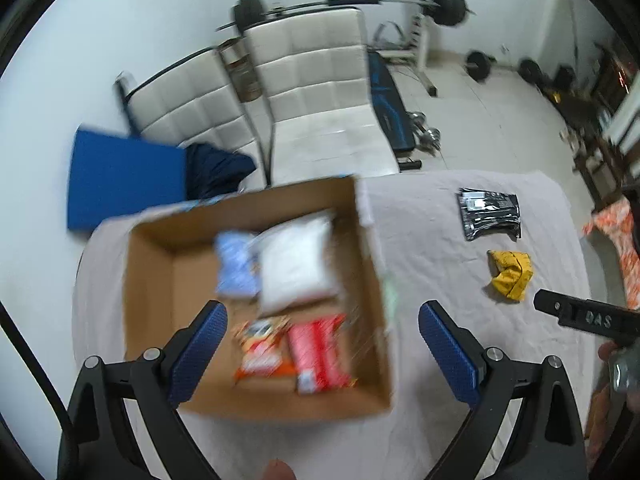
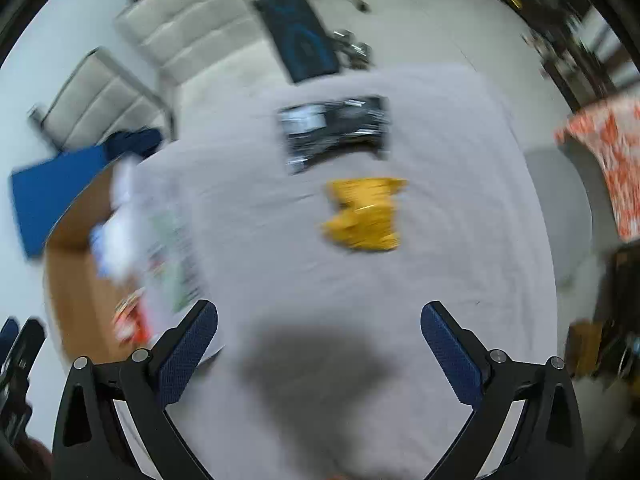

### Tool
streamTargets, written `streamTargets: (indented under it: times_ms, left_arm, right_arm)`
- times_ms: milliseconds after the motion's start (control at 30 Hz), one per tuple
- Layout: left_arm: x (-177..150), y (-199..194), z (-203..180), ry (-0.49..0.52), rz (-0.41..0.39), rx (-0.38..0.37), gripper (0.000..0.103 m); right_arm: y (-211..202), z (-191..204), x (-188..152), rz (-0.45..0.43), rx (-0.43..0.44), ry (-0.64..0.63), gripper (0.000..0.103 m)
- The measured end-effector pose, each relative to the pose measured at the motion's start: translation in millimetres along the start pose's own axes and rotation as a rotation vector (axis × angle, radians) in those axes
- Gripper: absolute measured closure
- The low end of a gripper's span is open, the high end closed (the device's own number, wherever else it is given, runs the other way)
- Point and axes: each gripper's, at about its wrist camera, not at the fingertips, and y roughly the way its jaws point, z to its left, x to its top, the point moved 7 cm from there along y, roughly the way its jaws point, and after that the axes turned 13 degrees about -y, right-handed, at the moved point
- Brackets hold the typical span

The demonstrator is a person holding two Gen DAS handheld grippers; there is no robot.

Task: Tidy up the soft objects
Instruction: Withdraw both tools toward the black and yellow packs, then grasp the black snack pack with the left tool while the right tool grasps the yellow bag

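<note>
An open cardboard box (image 1: pixel 152 320) sits on the grey-clothed table (image 1: pixel 432 264). It holds a white pillow-like pack (image 1: pixel 296 264), a pale blue pack (image 1: pixel 236 264), an orange snack pack (image 1: pixel 260 348) and a red pack (image 1: pixel 320 352). My left gripper (image 1: pixel 320 344) is open and empty above the box. A yellow crumpled soft item (image 1: pixel 510 274) and a black pouch (image 1: pixel 490 214) lie on the cloth to the right. My right gripper (image 2: pixel 320 344) is open and empty above the bare cloth, short of the yellow item (image 2: pixel 362 214) and black pouch (image 2: pixel 336 128). The box (image 2: pixel 76 280) shows at its left.
Two white padded chairs (image 1: pixel 316 92) stand behind the table, with a blue mat (image 1: pixel 124 176) and dark cloth (image 1: pixel 216 168) on the left one. A weight bench (image 1: pixel 388 108) and barbell (image 1: pixel 448 4) are further back. An orange patterned cloth (image 2: pixel 608 160) hangs at the right.
</note>
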Motion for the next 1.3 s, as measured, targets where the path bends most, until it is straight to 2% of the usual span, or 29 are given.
streamTargets:
  times_ms: [100, 233, 300, 367, 400, 433, 500, 600, 733, 800, 933, 1033, 1100, 1167, 1233, 1267, 1300]
  left_arm:
    - [14, 19, -37, 0.073, -0.002, 0.014, 0.005]
    - [31, 50, -79, 0.17, 0.022, 0.037, 0.005]
    - [37, 66, -96, 0.209, 0.044, 0.037, 0.005]
    - [40, 83, -116, 0.261, 0.068, 0.036, 0.005]
    - [42, 90, -125, 0.282, 0.077, 0.034, 0.005]
    - [44, 95, -133, 0.306, 0.082, 0.027, 0.005]
    - [48, 106, -150, 0.349, 0.103, 0.002, 0.005]
    - [53, 126, -187, 0.437, 0.17, -0.077, 0.005]
    - [54, 153, -235, 0.571, 0.225, -0.125, 0.005]
    - [47, 165, -256, 0.666, 0.244, -0.127, 0.005]
    - [20, 196, -291, 0.915, 0.278, -0.08, 0.005]
    - [5, 216, -298, 1.029, 0.335, -0.042, 0.005]
    - [-1, 225, -299, 1.051, 0.366, -0.048, 0.004]
    - [0, 228, -302, 1.002, 0.414, -0.103, 0.009]
    - [0, 227, -302, 0.946, 0.456, -0.136, 0.027]
    - [1, 225, -301, 0.915, 0.459, -0.144, 0.031]
    - [1, 223, -298, 0.885, 0.461, -0.146, 0.04]
  right_arm:
    - [40, -45, 17, 0.05, 0.03, 0.085, 0.003]
    - [96, -70, 36, 0.126, 0.074, 0.129, 0.014]
    - [121, -72, 43, 0.163, 0.097, 0.132, 0.03]
    - [141, -72, 45, 0.197, 0.121, 0.133, 0.039]
    - [152, -71, 45, 0.218, 0.133, 0.126, 0.049]
    - [159, -70, 46, 0.225, 0.139, 0.116, 0.051]
    - [162, -73, 48, 0.211, 0.153, 0.098, 0.052]
    - [153, -96, 52, 0.193, 0.089, 0.056, 0.052]
    - [140, -140, 59, 0.187, 0.023, 0.061, 0.052]
    - [137, -168, 64, 0.193, -0.004, 0.084, 0.051]
    - [134, -202, 71, 0.202, -0.033, 0.105, 0.051]
    - [130, -219, 73, 0.211, -0.055, 0.09, 0.051]
    - [131, -221, 75, 0.222, -0.065, 0.07, 0.051]
    - [131, -219, 77, 0.227, -0.062, 0.061, 0.051]
    - [130, -219, 84, 0.233, -0.063, 0.047, 0.051]
    - [132, -216, 84, 0.234, -0.063, 0.042, 0.051]
    - [132, -214, 85, 0.233, -0.06, 0.036, 0.051]
